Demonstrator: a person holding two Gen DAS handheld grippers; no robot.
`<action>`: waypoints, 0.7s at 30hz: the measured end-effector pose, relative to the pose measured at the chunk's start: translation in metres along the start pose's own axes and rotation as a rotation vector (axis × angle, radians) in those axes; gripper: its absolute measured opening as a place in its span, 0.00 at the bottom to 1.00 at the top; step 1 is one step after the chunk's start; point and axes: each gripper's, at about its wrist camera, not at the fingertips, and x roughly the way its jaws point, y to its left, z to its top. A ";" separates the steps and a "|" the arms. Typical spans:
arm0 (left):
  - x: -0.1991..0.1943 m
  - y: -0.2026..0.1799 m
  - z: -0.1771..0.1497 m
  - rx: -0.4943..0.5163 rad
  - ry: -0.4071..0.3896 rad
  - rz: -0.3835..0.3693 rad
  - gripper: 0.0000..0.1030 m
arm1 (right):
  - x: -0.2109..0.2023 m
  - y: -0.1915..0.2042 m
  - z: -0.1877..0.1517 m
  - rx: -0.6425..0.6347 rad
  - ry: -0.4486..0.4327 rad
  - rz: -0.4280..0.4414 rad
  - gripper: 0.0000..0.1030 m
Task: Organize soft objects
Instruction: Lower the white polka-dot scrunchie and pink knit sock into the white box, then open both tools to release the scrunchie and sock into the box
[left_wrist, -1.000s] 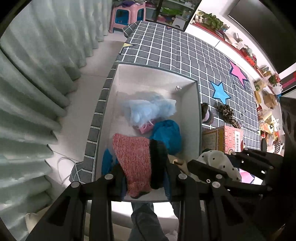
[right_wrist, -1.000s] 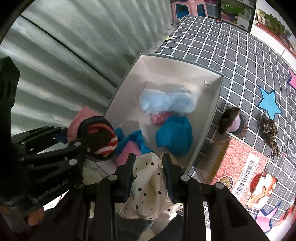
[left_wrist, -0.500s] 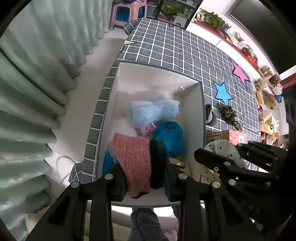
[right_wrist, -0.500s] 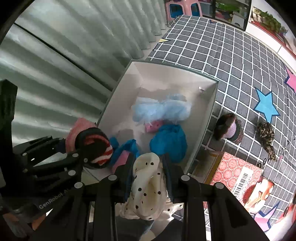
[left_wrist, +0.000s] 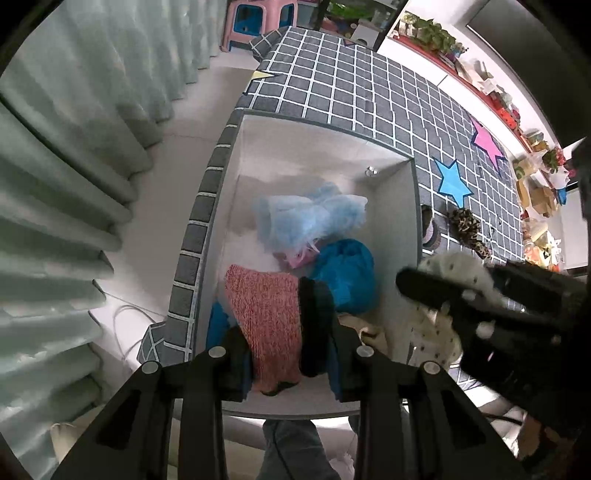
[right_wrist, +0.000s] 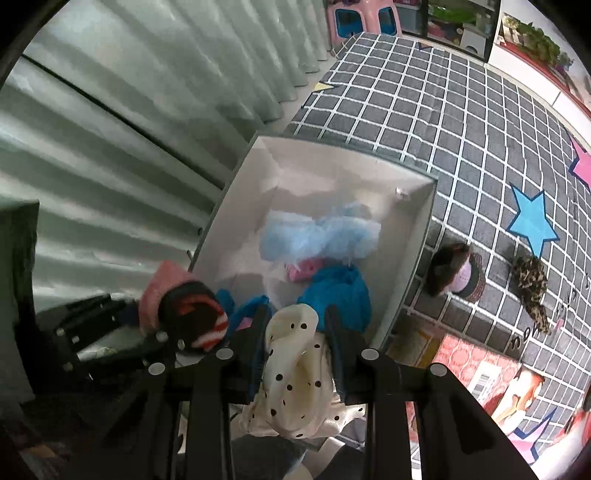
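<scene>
Both tongs are clenched on soft things and pointed steeply down over the white box (left_wrist: 402, 206): the left gripper (left_wrist: 284, 354) pinches a red knit hat (left_wrist: 266, 310) with a black band, and the right gripper (right_wrist: 295, 343) pinches a cream cloth with black dots (right_wrist: 295, 376). Each piece hangs bunched between the fingers, gripped near its top so the rest droops freely, which suits dropping it straight into the box rather than laying it flat. The hat sits above the near end of the box, where a dark blue cloth (left_wrist: 218, 325) already lies; the dotted cloth hangs by the near right corner, close to the rim. Inside, a pale blue fluffy bundle (left_wrist: 310, 218), a small pink piece (left_wrist: 299, 258) and a bright blue bundle (left_wrist: 347, 273) crowd the middle, leaving the far end bare, so the near end looks the handiest place to let go. The box rests on the edge of a grey checked rug (right_wrist: 424, 103) beside a curtain (left_wrist: 74, 147). Out on the rug, a dark and pink hat (right_wrist: 454, 273) and a leopard-print piece (right_wrist: 532, 288) lie apart, probably awaiting collection.
</scene>
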 end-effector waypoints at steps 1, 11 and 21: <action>0.001 0.000 0.000 0.002 0.006 0.000 0.33 | 0.000 -0.001 0.003 0.008 -0.004 0.003 0.31; 0.015 -0.012 0.006 0.041 0.034 0.017 0.33 | 0.012 -0.006 0.021 0.056 0.002 0.015 0.31; 0.028 -0.013 0.009 0.041 0.060 0.030 0.34 | 0.017 -0.013 0.026 0.104 0.010 0.050 0.31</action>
